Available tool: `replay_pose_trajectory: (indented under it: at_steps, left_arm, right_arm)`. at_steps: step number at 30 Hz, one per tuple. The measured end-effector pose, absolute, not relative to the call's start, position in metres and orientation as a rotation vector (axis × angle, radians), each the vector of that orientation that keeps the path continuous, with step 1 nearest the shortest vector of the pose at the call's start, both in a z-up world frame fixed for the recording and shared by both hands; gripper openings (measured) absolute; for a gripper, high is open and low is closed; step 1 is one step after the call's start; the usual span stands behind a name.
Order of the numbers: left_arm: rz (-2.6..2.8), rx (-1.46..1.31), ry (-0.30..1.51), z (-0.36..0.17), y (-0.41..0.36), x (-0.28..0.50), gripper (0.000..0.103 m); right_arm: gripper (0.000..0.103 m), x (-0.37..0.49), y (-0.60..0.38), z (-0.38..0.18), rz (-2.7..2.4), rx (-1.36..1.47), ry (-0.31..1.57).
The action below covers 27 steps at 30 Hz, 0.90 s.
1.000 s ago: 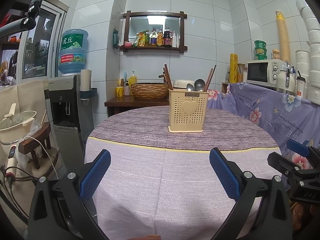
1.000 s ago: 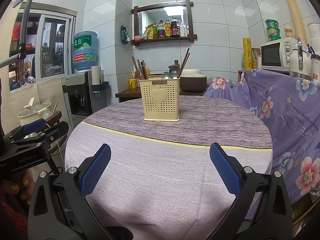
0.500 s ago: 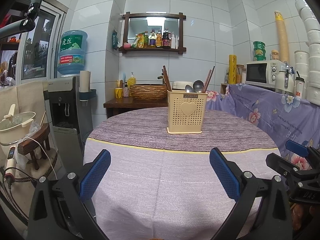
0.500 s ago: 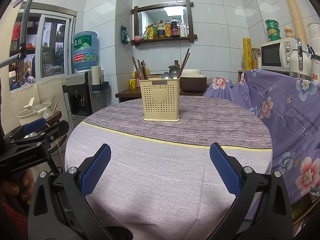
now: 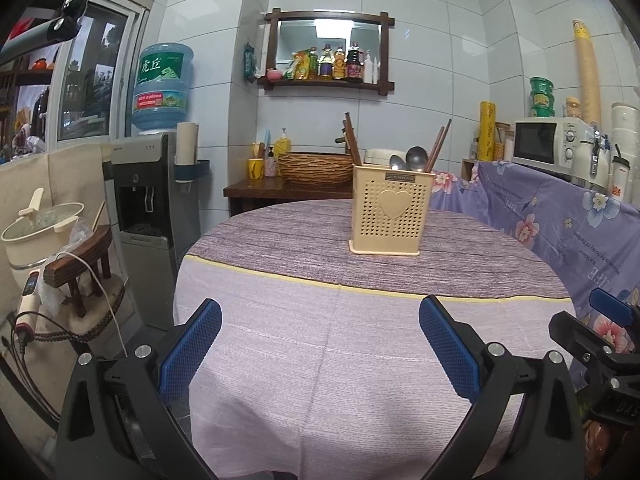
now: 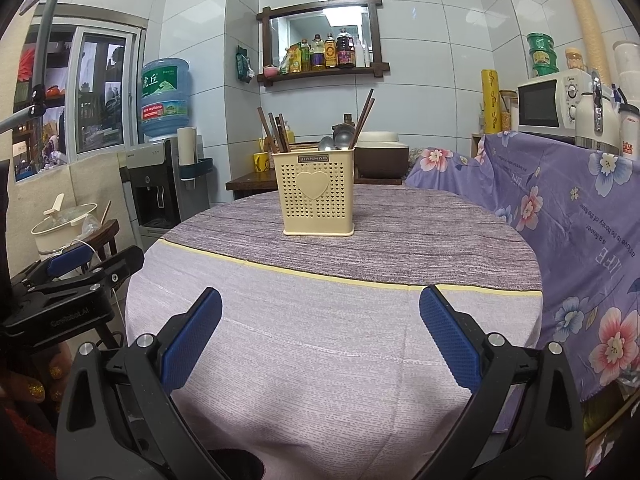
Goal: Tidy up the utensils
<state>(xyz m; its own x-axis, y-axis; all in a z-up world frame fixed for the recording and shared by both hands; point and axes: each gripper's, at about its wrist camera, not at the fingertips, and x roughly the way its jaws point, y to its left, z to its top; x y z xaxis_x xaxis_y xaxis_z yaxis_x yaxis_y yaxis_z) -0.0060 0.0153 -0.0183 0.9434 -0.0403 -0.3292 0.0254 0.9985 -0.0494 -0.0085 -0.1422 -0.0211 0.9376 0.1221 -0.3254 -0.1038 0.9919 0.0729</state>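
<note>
A cream perforated utensil holder (image 5: 390, 210) with a heart on its front stands upright on the far part of the round table (image 5: 320, 344); it also shows in the right wrist view (image 6: 318, 194). Brown chopsticks (image 6: 276, 132) and metal spoons (image 6: 338, 140) stick up out of it. My left gripper (image 5: 320, 344) is open and empty, low over the near table edge. My right gripper (image 6: 320, 334) is open and empty, also near the front edge, well short of the holder.
A purple floral cloth (image 6: 560, 208) covers a counter on the right with a microwave (image 6: 554, 104). A water dispenser (image 5: 154, 200) and a pot on a stool (image 5: 40, 236) stand left. A side table with a wicker basket (image 5: 314, 168) is behind.
The left wrist view has shifted slightly, with the holder sitting a little further right and higher. The right gripper has not moved. Both stay open.
</note>
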Motion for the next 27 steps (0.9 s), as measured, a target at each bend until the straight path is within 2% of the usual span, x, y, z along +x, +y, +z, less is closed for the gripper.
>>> replay_pose_trajectory:
  at_steps: [27]
  left_arm:
    - [-0.076,-0.018,0.386,-0.023,0.003,-0.007,0.098]
  right_arm:
    - [0.097,-0.003,-0.147,-0.025,0.102,0.042,0.379]
